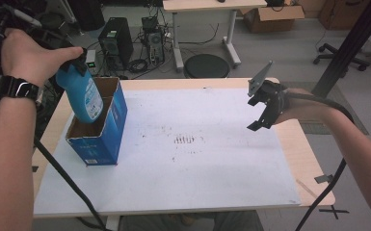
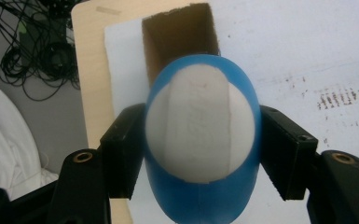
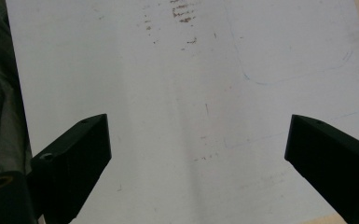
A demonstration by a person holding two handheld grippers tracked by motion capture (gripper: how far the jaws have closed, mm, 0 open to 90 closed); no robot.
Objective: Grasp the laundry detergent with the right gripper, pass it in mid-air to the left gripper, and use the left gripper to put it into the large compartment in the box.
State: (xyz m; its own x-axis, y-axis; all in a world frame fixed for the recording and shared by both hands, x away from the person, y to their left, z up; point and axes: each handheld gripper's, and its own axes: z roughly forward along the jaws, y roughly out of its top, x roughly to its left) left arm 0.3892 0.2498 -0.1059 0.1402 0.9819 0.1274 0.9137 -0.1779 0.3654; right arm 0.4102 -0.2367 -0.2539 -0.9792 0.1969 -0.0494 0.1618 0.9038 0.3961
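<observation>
While the left gripper is clamped on the blue bottle, that bottle hangs tilted over the open top of the blue carton, at about nine o'clock on the white table mat, its lower end just inside the rim. The step in hand looks like lowering the bottle into the carton. Next, I judge, it needs straightening and easing down the cardboard shaft before release. The right gripper hovers at three o'clock, jaws spread wide, holding nothing.
</observation>
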